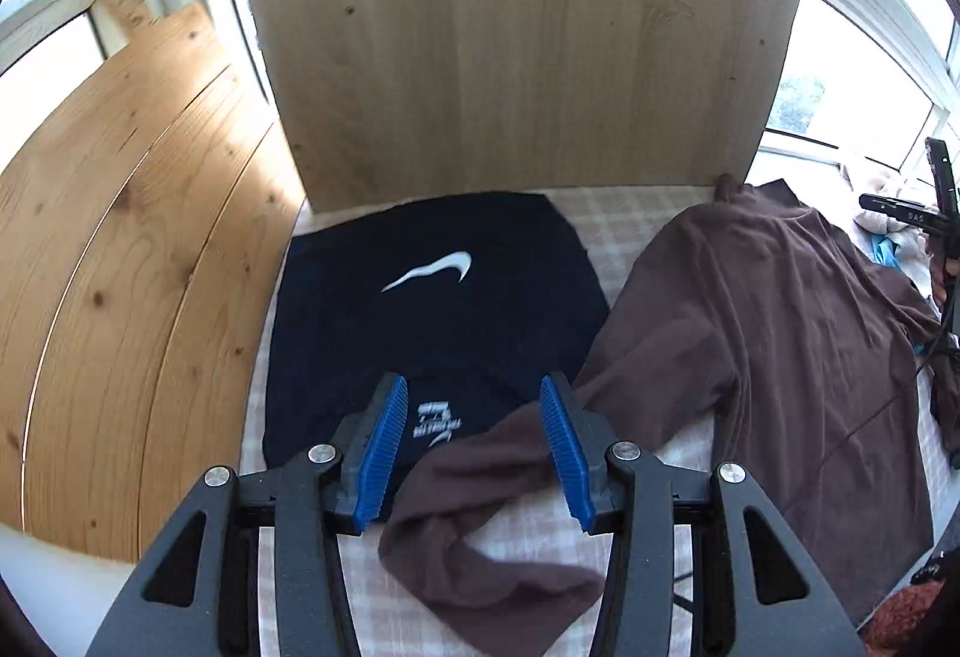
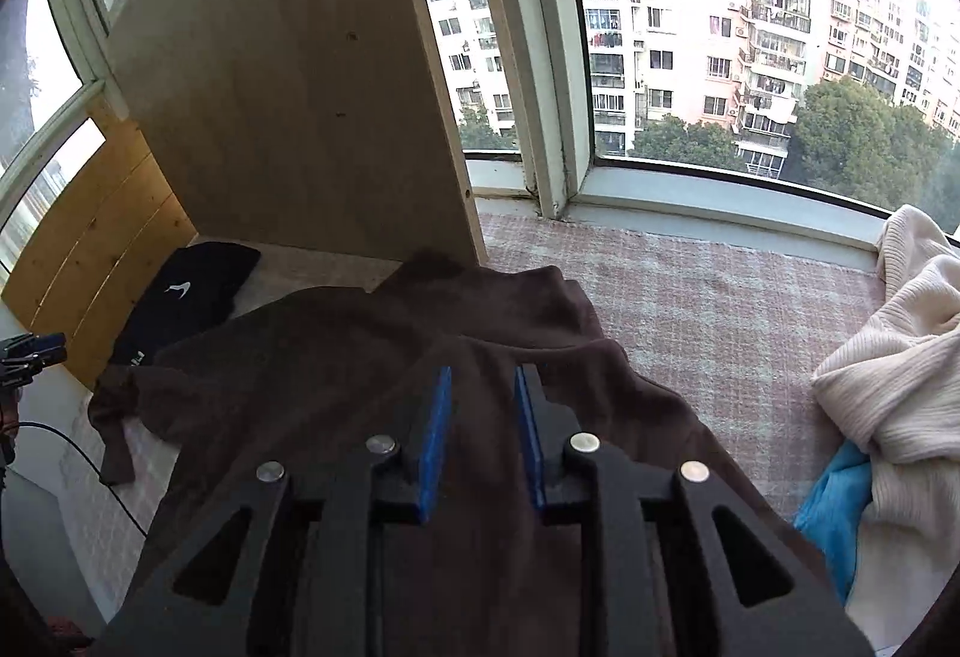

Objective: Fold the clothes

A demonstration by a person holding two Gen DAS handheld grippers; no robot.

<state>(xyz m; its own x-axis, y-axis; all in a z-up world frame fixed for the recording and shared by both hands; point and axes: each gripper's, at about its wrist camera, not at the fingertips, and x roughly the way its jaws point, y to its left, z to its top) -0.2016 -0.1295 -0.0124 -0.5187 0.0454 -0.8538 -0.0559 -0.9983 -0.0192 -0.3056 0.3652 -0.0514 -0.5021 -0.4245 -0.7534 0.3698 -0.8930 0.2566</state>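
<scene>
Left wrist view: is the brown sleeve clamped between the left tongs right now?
No. The left tongs stand open, their blue pads apart, with the brown sleeve lying loose on the checked cloth below them.

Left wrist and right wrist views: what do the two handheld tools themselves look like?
Both match. The left tool has a matte black frame with triangular cut-outs, round silver pivot pins and two blue ribbed pads. The right tool shows the same black frame, silver pins and blue pads. No sleeves show.
</scene>
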